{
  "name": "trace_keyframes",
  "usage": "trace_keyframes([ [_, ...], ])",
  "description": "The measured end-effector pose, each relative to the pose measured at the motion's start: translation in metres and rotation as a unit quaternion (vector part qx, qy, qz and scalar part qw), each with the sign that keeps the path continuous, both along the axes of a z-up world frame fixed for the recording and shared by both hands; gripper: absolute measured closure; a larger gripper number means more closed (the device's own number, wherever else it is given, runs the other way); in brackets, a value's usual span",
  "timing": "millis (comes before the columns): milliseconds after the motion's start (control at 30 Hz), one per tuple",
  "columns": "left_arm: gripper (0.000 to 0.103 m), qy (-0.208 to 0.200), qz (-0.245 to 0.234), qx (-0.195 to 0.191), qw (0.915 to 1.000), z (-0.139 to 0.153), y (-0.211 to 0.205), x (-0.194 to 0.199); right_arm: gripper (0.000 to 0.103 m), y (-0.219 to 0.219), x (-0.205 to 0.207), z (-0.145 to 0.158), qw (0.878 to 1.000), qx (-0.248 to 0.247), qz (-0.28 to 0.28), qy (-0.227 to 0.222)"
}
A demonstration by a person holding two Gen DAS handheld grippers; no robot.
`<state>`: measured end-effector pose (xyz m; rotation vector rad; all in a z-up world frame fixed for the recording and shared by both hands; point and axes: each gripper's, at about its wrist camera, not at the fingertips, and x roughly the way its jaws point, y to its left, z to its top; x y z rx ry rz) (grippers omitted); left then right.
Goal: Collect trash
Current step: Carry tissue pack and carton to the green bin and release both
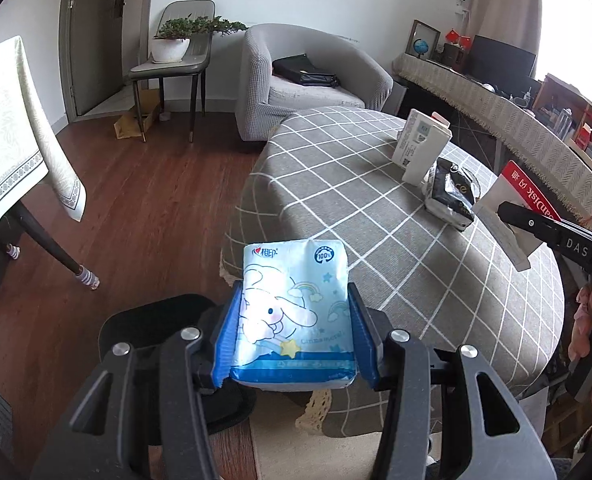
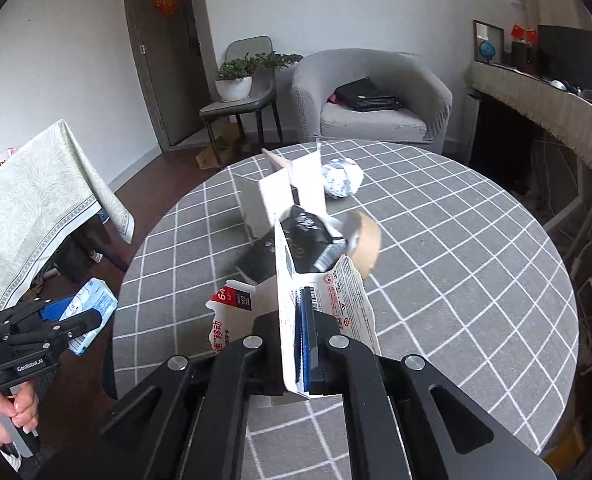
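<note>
My left gripper (image 1: 294, 286) is shut on a light blue tissue pack (image 1: 292, 304) printed with a cartoon dog, held off the near left edge of the round table (image 1: 355, 200). The right wrist view shows that same gripper (image 2: 70, 320) and pack (image 2: 94, 306) at the far left. My right gripper (image 2: 305, 300) is shut on a torn white and red card package (image 2: 335, 300), lifted over the table. The package (image 1: 511, 200) shows in the left wrist view too. On the cloth lie a black wrapper (image 2: 307, 236), a crumpled paper ball (image 2: 341, 178) and a brown cardboard scrap (image 2: 367, 248).
An open white box (image 2: 280, 196) stands mid-table. A black round object (image 1: 156, 320) sits on the floor under my left gripper. Beyond are a grey armchair (image 1: 307, 80), a chair holding a potted plant (image 1: 172, 46), a cloth-covered table (image 1: 12, 128) at left and a long desk (image 1: 495, 108) at right.
</note>
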<state>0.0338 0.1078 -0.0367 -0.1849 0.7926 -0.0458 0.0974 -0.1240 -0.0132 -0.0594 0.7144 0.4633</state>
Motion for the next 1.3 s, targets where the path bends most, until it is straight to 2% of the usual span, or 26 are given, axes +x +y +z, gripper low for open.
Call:
trace_keyframes([
  [400, 0.051, 0.022, 0.031, 0.016, 0.9991, -0.02, 0.053, -0.009, 0.099, 0.077, -0.009, 0.009, 0.998, 0.008, 0.07, -0.006],
  [767, 0.051, 0.094, 0.057, 0.032, 0.9934, -0.068, 0.104, -0.015, 0.099, 0.166, -0.017, 0.003, 0.989, 0.01, 0.147, 0.003],
  [1067, 0.051, 0.154, 0.084, 0.016, 0.9843, -0.103, 0.143, -0.021, 0.099, 0.213, -0.018, -0.019, 0.983, 0.001, 0.181, 0.033],
  [1300, 0.051, 0.188, 0.086, 0.015, 0.9782, -0.126, 0.154, -0.026, 0.099, 0.245, -0.016, -0.036, 0.978, -0.009, 0.2, 0.054],
])
